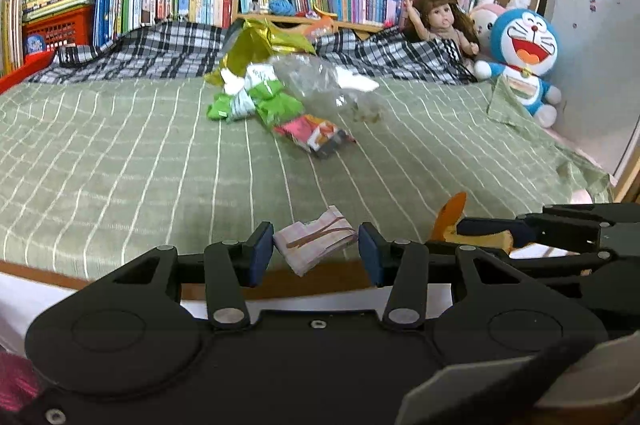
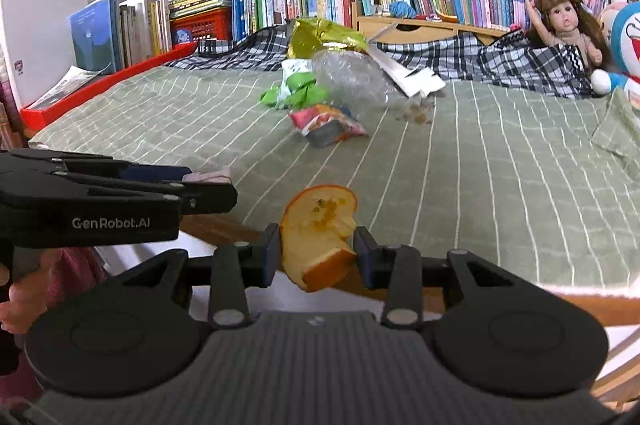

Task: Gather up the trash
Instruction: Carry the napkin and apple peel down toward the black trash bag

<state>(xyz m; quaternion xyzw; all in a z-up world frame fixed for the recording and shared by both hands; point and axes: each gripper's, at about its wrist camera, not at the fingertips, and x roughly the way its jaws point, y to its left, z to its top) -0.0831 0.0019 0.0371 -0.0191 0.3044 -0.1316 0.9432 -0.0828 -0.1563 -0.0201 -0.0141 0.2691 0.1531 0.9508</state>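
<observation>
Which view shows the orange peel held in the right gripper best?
The right wrist view: the orange peel sits front and centre between the right gripper pads, its curved rind and pale inside visible. The left wrist view catches only an edge-on sliver of it beside that gripper.

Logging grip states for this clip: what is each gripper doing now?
Left gripper: closed on a folded pink wrapper.
Right gripper: closed on an orange peel.
</observation>
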